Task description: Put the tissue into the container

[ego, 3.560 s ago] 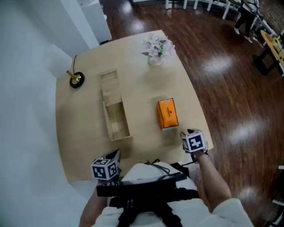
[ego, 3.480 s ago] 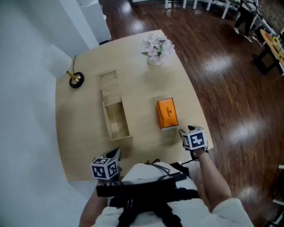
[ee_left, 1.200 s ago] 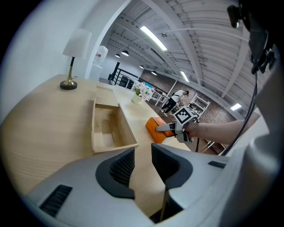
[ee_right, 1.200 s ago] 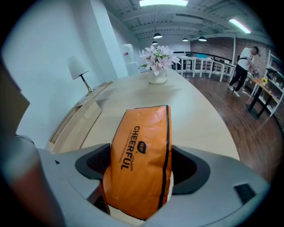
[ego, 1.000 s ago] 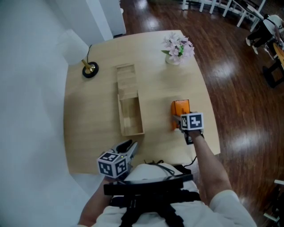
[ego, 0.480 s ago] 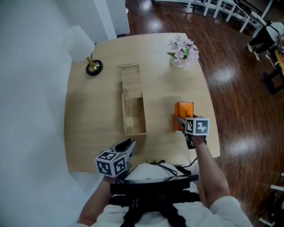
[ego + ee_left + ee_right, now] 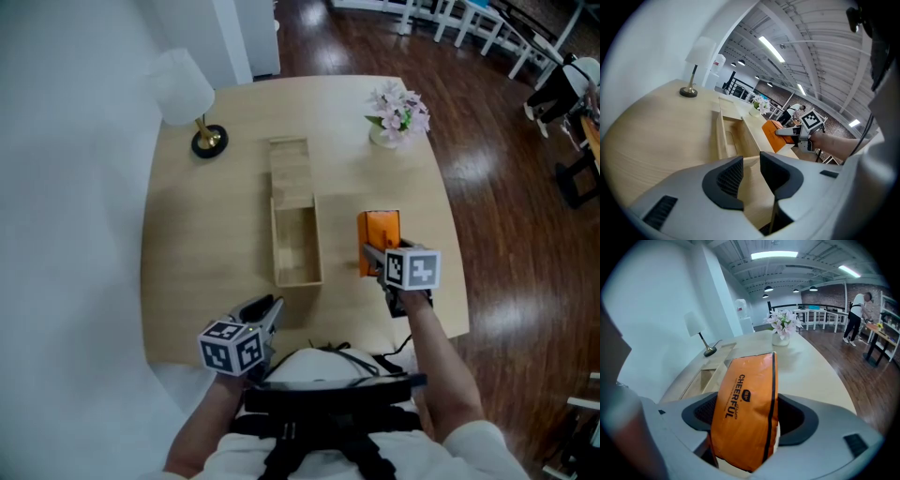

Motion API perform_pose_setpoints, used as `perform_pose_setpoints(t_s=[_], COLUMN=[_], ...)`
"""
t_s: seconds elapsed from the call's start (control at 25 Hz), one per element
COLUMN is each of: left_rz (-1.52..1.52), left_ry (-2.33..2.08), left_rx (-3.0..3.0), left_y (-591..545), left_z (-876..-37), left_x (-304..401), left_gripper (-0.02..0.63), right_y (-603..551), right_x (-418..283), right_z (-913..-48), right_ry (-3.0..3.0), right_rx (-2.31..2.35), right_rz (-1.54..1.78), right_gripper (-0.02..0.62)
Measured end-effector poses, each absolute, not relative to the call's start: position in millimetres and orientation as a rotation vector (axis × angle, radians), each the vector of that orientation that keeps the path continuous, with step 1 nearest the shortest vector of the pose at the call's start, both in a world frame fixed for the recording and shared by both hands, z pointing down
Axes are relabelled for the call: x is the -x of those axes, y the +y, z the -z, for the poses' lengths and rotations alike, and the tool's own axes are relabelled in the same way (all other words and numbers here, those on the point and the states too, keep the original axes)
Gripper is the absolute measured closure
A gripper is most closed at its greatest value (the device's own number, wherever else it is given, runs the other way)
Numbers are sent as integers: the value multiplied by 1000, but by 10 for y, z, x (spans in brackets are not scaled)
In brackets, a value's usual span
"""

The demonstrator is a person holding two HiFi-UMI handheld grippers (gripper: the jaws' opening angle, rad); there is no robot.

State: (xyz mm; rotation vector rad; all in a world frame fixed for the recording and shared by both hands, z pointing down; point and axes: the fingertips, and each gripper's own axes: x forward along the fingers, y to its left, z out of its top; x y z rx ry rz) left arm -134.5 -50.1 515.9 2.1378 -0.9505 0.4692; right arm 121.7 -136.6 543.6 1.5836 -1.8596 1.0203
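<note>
The orange tissue pack (image 7: 379, 230) is tilted up on its edge, with my right gripper (image 7: 375, 255) shut on its near end. In the right gripper view the tissue pack (image 7: 747, 408) fills the gap between both pads of the right gripper (image 7: 749, 420). The open wooden container (image 7: 297, 246) lies just left of the pack, its lid (image 7: 289, 169) lying beyond it. My left gripper (image 7: 265, 307) hovers at the table's near edge. Its jaws stand almost together with nothing between them, pointing toward the container (image 7: 726, 138) and the tissue pack (image 7: 771, 133).
A white-shaded lamp (image 7: 192, 103) stands at the table's far left corner. A vase of pale flowers (image 7: 398, 112) stands at the far right. The table edge (image 7: 455, 281) and dark wood floor lie right of the right gripper.
My right gripper moved from the table's near right edge up to the tissue pack and closed on it. The pack, which lay flat, now stands tilted. The left gripper barely moved.
</note>
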Motion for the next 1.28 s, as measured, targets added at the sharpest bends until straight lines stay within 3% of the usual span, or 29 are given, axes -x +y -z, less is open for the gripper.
perform_pose_setpoints(t_s=[1.28], left_rz=[-479], left_ry=[-933], left_rx=[-2159], left_y=[-415], left_z=[-5180], left_x=[2129], left_gripper=[491], right_y=[-1630], right_x=[612], right_z=[-5186], right_ry=[-2008], right_rx=[-1468], right_rz=[-983], right_gripper=[212])
